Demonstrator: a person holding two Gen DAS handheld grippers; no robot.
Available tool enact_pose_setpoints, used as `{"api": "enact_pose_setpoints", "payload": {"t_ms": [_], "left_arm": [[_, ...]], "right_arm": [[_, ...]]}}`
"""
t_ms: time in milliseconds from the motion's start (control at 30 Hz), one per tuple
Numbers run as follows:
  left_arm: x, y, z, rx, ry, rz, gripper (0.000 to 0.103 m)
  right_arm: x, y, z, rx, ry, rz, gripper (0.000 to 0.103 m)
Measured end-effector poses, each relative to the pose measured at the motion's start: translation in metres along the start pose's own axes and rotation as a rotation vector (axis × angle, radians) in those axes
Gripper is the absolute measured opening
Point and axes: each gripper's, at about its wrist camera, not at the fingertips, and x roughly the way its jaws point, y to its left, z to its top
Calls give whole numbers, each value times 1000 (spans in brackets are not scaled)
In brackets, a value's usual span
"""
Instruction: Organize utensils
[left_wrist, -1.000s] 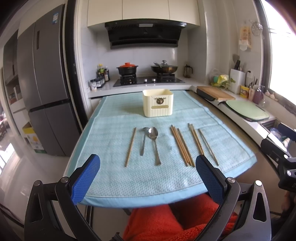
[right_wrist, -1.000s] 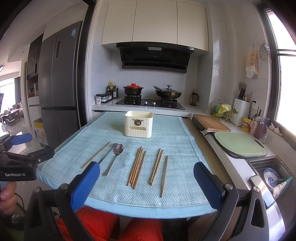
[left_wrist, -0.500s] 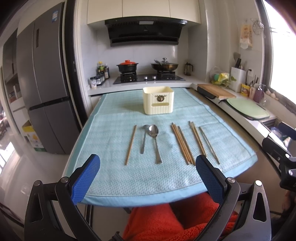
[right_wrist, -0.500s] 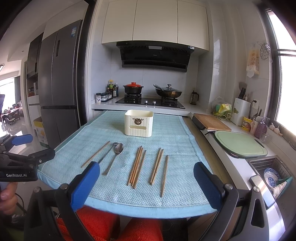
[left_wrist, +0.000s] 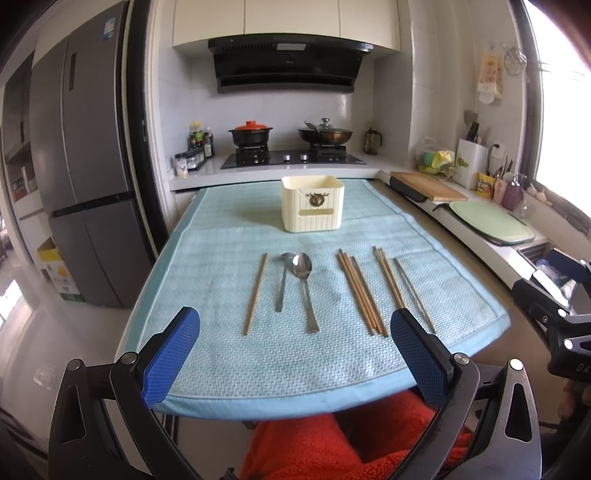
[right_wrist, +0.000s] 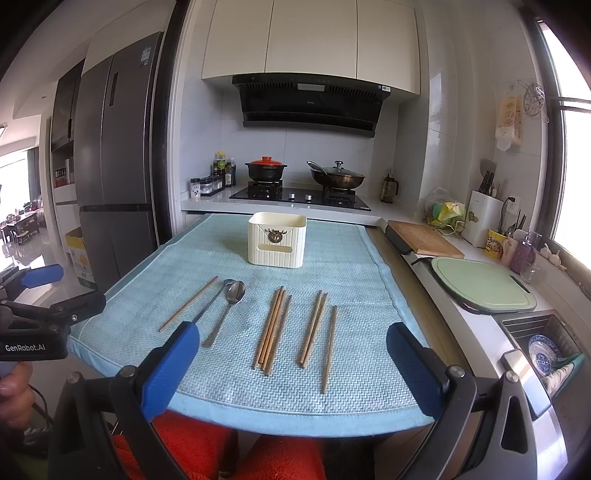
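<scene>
Your left gripper (left_wrist: 295, 356) has tilted slightly upward and eased toward the table: the cream holder (left_wrist: 312, 206) and spoons (left_wrist: 301, 275) sit marginally lower in its view. Your right gripper (right_wrist: 291, 363) has risen likewise. No utensil has shifted.

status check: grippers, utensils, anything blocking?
Left gripper open, empty; right gripper open, empty. Chopsticks and two spoons lie flat on blue mat, cream holder behind them. Path clear.
</scene>
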Motion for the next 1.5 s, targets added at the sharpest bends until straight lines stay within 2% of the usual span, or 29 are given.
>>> {"api": "enact_pose_setpoints", "payload": {"t_ms": [400,733,900,1033,1233,1267,1333,1400,1500], "left_arm": [[31,8,1,-15,62,2,103],[77,37,-5,-83,173,-28,103],[100,35,-15,-29,206,7,103],[118,39,-19,-35,273,-29,103],[148,61,-19,-48,367,-31,103],[153,65,-19,-50,379,-31,103],[162,73,-16,-44,389,-26,103],[169,79,-11,-28,390,-19,103],[184,90,4,-7,398,-25,103]], "right_arm": [[29,1,6,3,61,4,103],[63,-10,7,48,129,17,103],[83,-21,5,52,155,15,103],[107,-39,2,83,213,-5,103],[163,-80,-1,195,359,45,103],[175,-86,-2,215,387,57,100],[201,-98,-5,253,447,80,89],[228,-107,-8,280,512,109,67],[271,-118,-13,315,595,143,48]]}}
